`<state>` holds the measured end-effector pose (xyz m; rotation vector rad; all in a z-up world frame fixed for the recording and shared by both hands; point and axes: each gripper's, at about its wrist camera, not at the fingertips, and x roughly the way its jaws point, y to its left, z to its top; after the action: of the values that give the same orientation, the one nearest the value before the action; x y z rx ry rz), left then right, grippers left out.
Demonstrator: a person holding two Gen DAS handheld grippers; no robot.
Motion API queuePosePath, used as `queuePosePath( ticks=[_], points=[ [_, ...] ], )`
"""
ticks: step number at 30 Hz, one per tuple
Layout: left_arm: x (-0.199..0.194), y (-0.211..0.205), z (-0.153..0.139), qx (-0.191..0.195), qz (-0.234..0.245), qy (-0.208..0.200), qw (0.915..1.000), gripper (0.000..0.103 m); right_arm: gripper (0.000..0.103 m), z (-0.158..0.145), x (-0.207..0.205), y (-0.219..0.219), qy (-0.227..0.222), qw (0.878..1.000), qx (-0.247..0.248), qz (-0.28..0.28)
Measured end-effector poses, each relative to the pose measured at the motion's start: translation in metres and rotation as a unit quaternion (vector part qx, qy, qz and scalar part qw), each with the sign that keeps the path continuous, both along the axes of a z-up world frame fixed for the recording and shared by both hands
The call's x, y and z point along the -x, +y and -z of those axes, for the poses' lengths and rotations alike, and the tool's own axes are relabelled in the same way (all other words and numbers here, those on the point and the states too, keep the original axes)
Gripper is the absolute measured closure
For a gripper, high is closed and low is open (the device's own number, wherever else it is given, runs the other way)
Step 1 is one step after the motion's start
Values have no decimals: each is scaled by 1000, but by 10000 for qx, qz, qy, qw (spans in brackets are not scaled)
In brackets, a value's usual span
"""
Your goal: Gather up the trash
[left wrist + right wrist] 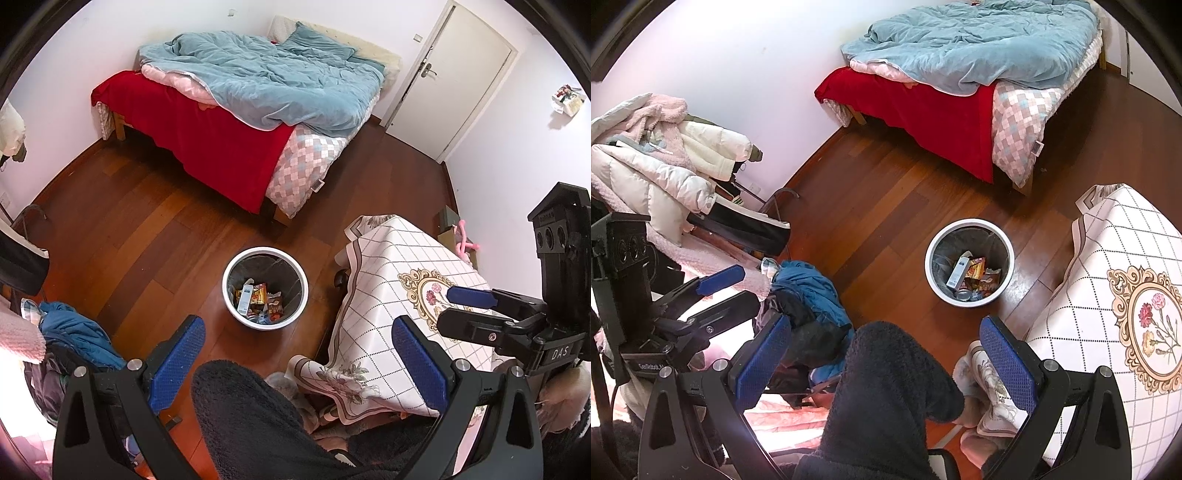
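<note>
- On the wooden floor in the left wrist view, a white trash bin [265, 288] stands between the bed [258, 110] and a table draped in a white checked tablecloth [399, 295].
- Inside the bin lie a pale box [245, 297] and colourful wrappers [267, 301].
- The left gripper [297, 363] hangs above the floor with its blue-padded fingers [177, 365] spread wide apart, gripping nothing; a dark fleece-clad leg fills the gap between them.
- The right gripper [456, 308] shows at the right edge over the tablecloth, one blue finger above a black one, a gap between them, nothing held.
- A heap of blue clothing [74, 332] lies at lower left, and a white door [454, 74] stands shut beyond the bed.

- In the right wrist view, the same trash bin [969, 262] sits on the floor, near the tablecloth [1108, 314] and well apart from the bed [960, 74].
- Its contents show as a pale box [958, 273], wrappers [980, 275] and what looks like a can [963, 294].
- The right gripper [884, 363] has its blue fingers [1008, 365] wide apart and empty.
- The left gripper [733, 286] appears at the left, its fingers parted, also empty.
- Pale jackets [657, 158] are piled at upper left, blue clothing [809, 291] below them.
</note>
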<state>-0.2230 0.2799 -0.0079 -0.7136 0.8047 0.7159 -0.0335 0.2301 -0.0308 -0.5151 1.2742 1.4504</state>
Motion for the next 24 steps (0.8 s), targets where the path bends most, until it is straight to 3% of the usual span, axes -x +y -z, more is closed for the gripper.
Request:
queuePosePath(
  ticks=[24],
  points=[
    [-2, -5, -2, -14, 60, -27, 10000, 0, 0, -1, -5, -3, -30, 10000, 43, -53]
  ],
)
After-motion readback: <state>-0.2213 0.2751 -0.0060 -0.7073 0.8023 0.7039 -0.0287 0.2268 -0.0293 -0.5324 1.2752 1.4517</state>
